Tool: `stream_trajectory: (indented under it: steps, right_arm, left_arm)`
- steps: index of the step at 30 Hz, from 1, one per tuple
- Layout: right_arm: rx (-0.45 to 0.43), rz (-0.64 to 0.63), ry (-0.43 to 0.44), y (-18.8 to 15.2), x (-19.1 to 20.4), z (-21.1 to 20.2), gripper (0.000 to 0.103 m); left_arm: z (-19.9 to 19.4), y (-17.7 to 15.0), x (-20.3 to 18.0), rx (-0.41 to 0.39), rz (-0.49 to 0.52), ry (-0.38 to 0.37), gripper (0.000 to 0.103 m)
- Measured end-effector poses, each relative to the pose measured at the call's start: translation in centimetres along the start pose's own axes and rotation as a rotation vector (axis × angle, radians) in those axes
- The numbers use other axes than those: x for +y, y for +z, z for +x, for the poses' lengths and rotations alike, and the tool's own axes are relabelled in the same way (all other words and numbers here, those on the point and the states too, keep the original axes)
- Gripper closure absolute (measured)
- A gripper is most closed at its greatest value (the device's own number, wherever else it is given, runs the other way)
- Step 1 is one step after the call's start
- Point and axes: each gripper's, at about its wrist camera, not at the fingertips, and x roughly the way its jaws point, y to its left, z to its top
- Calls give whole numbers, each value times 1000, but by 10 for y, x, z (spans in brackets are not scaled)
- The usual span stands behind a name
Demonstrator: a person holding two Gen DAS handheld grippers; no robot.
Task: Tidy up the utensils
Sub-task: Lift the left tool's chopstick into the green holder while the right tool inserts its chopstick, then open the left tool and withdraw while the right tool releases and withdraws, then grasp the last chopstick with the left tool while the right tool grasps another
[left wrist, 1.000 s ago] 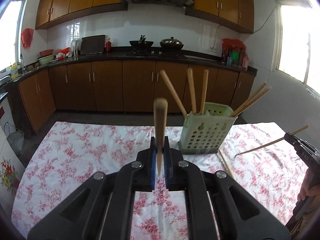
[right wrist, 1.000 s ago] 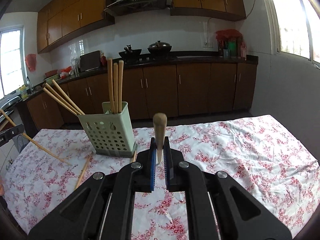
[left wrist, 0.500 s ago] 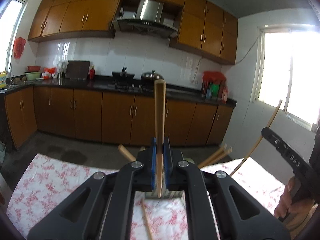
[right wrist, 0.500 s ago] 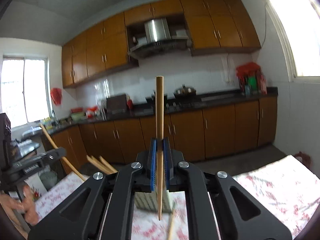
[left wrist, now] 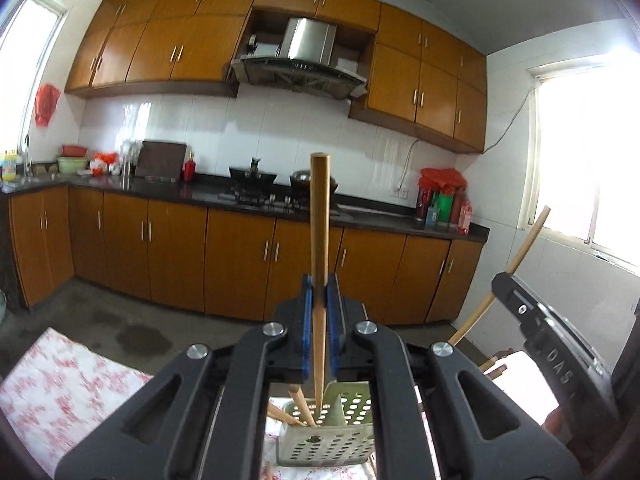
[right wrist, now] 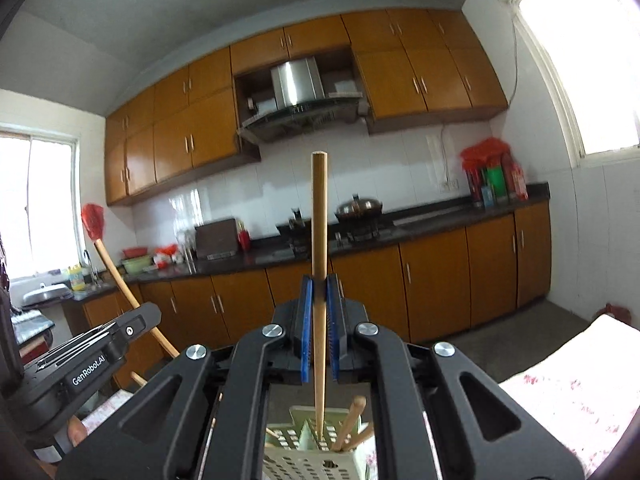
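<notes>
My left gripper [left wrist: 320, 296] is shut on a wooden chopstick [left wrist: 320, 240], held upright with its lower tip at the mouth of the pale green perforated utensil holder [left wrist: 328, 444]. My right gripper [right wrist: 320, 300] is shut on another chopstick [right wrist: 319, 240], upright too, its tip in the same holder [right wrist: 316, 456]. Other chopsticks [right wrist: 352, 420] stand in the holder. The right gripper [left wrist: 548, 344] shows at the right of the left wrist view; the left gripper [right wrist: 84, 364] shows at the left of the right wrist view.
The table carries a white cloth with red flowers [left wrist: 60, 392], also at the right of the right wrist view [right wrist: 568, 400]. Behind are brown kitchen cabinets [left wrist: 168, 248], a dark counter with a stove [left wrist: 256, 196] and a range hood [left wrist: 300, 68].
Both grippers have risen and tilted up, bringing their chopsticks from lying forward to upright over the holder. The view has gone from the tabletop to the cabinets and the tips have come down into the holder.
</notes>
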Motion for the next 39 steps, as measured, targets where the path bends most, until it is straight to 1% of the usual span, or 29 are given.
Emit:
stream_trajectory:
  steps: [2, 4, 5, 6, 7, 8, 9, 12, 13, 15, 17, 18, 19, 21, 22, 25, 26, 27, 28, 30, 31, 34, 36, 38, 39]
  right_arm:
    - [32, -4, 4, -6, 0, 0, 95]
    - [46, -5, 3, -9, -1, -2, 94]
    - [57, -9, 4, -8, -2, -5, 93]
    - [62, -10, 4, -6, -3, -5, 88]
    - [63, -9, 2, -5, -4, -6, 76]
    - [60, -6, 2, -2, -5, -11, 71]
    - [59, -5, 2, 0, -5, -11, 67]
    - [60, -16, -10, 7, -9, -23, 66]
    - [60, -17, -15, 9, -11, -28, 63]
    - [66, -28, -34, 11, -16, -41, 57]
    - [92, -41, -59, 8, -24, -55, 55]
    - [116, -44, -73, 4, -29, -60, 52]
    - [142, -47, -85, -3, -33, -64, 49]
    - [231, -53, -111, -22, -46, -68, 48]
    - [302, -55, -126, -39, -52, -68, 48]
    - [466, -49, -134, -85, -62, -62, 49]
    - [549, -39, -125, -108, -65, -59, 51]
    - [597, -29, -113, -120, -65, -58, 61]
    - [664, -5, -83, -139, -65, -56, 69]
    - [743, 44, -25, -161, -61, -55, 76]
    - [771, 60, -3, -171, -59, -54, 77]
    - [797, 43, 33, -183, -45, -54, 77]
    - [808, 14, 37, -188, -36, -53, 77]
    - [830, -17, 29, -196, -30, -51, 78]
    - [838, -33, 13, -200, -30, -50, 90]
  left_arm:
    - [8, -8, 3, 15, -4, -6, 95]
    - [11, -13, 7, 29, -5, -3, 95]
    - [11, -14, 9, 32, -6, 0, 93]
    - [11, -14, 11, 35, -7, 0, 88]
    - [9, -15, 12, 34, -10, 3, 85]
    - [6, -14, 13, 33, -12, 6, 80]
    - [2, -12, 14, 29, -10, 9, 77]
    - [-11, -12, 18, 26, -6, 20, 70]
    - [-19, -11, 21, 30, -7, 24, 69]
    - [-34, -11, 27, 39, -6, 37, 61]
    - [-49, -16, 33, 59, -2, 53, 55]
    - [-57, -20, 37, 77, 0, 56, 51]
    - [-64, -25, 40, 90, 3, 58, 49]
    - [-78, -45, 49, 136, 19, 81, 42]
    - [-82, -56, 54, 167, 30, 90, 40]
    - [-86, -94, 66, 266, 53, 131, 39]
    - [-85, -109, 70, 305, 53, 133, 39]
    - [-84, -122, 73, 342, 51, 138, 39]
    - [-81, -138, 76, 388, 46, 150, 39]
    - [-76, -166, 82, 480, 18, 142, 40]
    - [-74, -174, 83, 506, 7, 136, 40]
    - [-70, -192, 81, 557, -8, 123, 40]
    - [-69, -200, 75, 575, 2, 113, 41]
    - [-67, -207, 63, 590, 37, 119, 42]
    - [-65, -210, 60, 598, 53, 123, 44]
